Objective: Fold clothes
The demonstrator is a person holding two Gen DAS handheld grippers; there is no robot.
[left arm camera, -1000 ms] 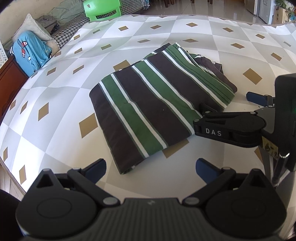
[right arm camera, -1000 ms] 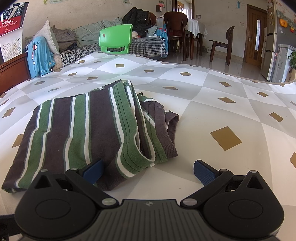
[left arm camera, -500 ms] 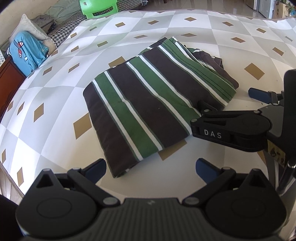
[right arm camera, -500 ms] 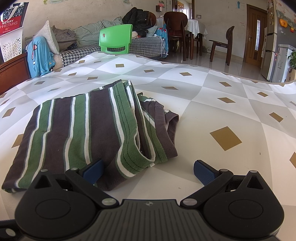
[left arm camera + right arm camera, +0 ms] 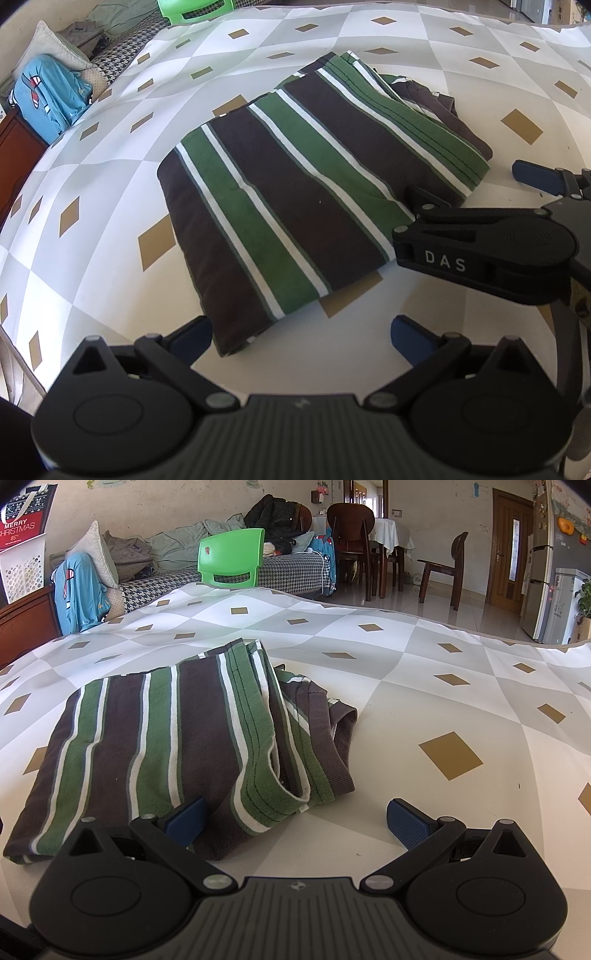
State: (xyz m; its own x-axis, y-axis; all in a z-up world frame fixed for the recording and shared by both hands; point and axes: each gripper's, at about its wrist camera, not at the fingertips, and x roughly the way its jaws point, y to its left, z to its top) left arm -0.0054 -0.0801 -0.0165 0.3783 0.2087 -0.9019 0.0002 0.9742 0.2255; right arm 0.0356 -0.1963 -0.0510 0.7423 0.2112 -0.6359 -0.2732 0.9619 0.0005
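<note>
1. The left gripper point(image 5: 299, 338) sat low at the near corner of the striped shirt point(image 5: 295, 199), fingers spread wide and holding nothing. My guess is it was lined up to take that corner.
2. The shirt itself lay already folded into a neat rectangle on the worktop point(image 5: 461, 51), roughly in the middle, with a dark sleeve or collar bit poking out on the far side.
3. The right gripper point(image 5: 295, 818) was parked at the shirt's open hem end, fingers also wide, nothing grabbed. One finger pad point(image 5: 184, 818) looked to rest right at the fabric edge, the other over bare cloth-covered worktop, probably ready for one more fold.
</note>
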